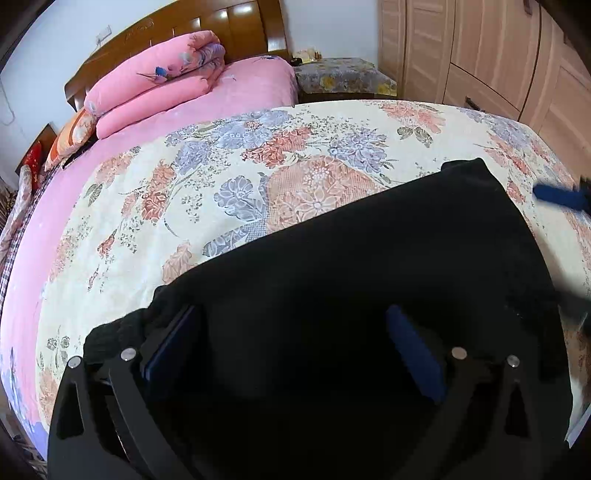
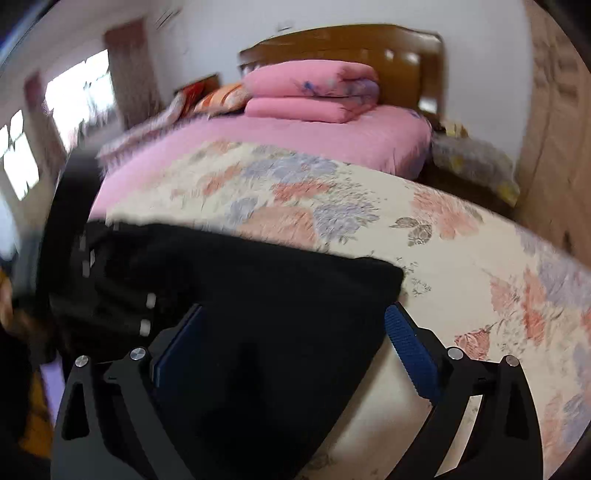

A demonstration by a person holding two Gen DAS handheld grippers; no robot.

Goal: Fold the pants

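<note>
Black pants (image 1: 369, 240) lie folded flat on a floral bedspread (image 1: 258, 166) near the bed's foot. My left gripper (image 1: 291, 314) hovers over their left part, jaws wide open, blue pads apart with only flat cloth showing between them. In the right wrist view the pants (image 2: 277, 288) fill the lower left, and my right gripper (image 2: 295, 310) stands open over their right end, its right fingertip (image 2: 397, 314) just past the cloth's edge. The right gripper's blue pad (image 1: 557, 197) shows blurred at the left wrist view's right edge. The left gripper's body (image 2: 92, 277) is a dark blur on the pants' left.
A folded pink quilt (image 1: 159, 81) and pillows (image 1: 70, 136) lie by the wooden headboard (image 1: 229, 26). A cloth-covered nightstand (image 1: 343, 75) and a wooden wardrobe (image 1: 498, 55) stand to the right. A bright window (image 2: 77, 99) is on the left wall.
</note>
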